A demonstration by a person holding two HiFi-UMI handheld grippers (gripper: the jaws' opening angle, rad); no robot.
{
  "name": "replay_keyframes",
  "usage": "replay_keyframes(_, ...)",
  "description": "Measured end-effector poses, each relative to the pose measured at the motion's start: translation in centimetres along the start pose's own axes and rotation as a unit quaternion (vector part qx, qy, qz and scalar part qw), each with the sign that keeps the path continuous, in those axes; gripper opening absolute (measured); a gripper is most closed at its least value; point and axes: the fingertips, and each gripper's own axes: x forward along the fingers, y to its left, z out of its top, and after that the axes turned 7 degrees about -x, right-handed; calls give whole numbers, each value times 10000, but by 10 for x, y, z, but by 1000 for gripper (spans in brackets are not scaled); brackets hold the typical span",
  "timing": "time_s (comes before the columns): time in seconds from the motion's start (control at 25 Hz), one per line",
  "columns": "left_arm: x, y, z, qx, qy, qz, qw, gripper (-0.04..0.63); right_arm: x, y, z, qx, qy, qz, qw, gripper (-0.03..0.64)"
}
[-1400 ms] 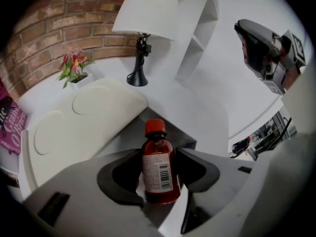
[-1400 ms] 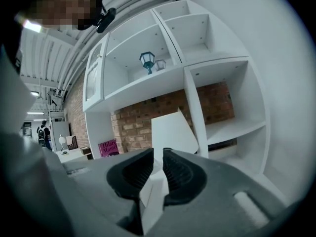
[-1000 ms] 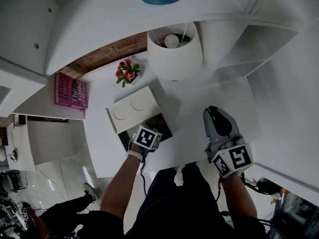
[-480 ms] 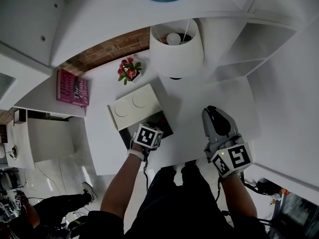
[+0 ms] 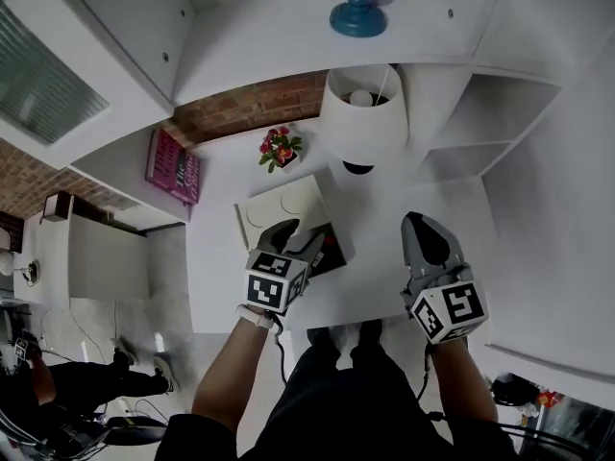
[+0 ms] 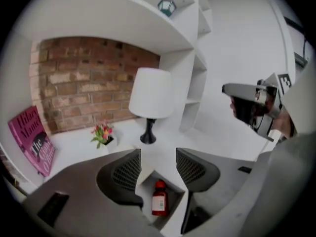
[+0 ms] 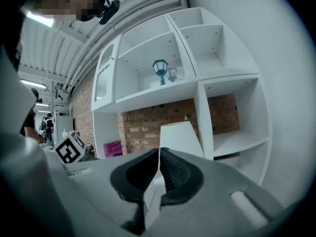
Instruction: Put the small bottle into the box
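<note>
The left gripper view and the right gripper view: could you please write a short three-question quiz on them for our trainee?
1. True or false: the small bottle is inside the box.
2. The left tool is: A) open, gripping nothing; B) shut on the bottle; C) shut and empty.
3. Fill in: the right tool has its jaws ____, with nothing between them.

Key: 1 true; 2 A; 3 shut.
</note>
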Motion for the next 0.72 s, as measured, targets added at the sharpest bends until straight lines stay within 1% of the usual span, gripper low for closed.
replay_keyframes(0.08, -27, -6, 32, 143, -505, 94, 9986, 219, -3, 7, 9, -40, -48, 60, 10000, 0)
replay_keyframes(0.16, -56, -11, 58, 251, -971, 223, 9947, 218, -8, 15, 18, -75, -95, 107, 9999, 0)
replay_keyframes(0.28, -97, -10, 90, 405, -1741, 486, 9827, 218, -15, 28, 35, -165, -294, 203, 9992, 5)
replay_keyframes(0.36, -123, -15, 107, 521, -2153, 583, 9734, 218, -19, 35, 48, -212, -465, 262, 9983, 9)
replay_keyframes(0.6, -183, -37, 144, 953, -3055, 755, 9444, 218, -29, 54, 86, -471, -856, 366, 9945, 28)
replay_keyframes(0.72, -202, -47, 156, 1039, -3323, 784, 9341, 218, -35, 59, 101, -586, -1018, 389, 9923, 42)
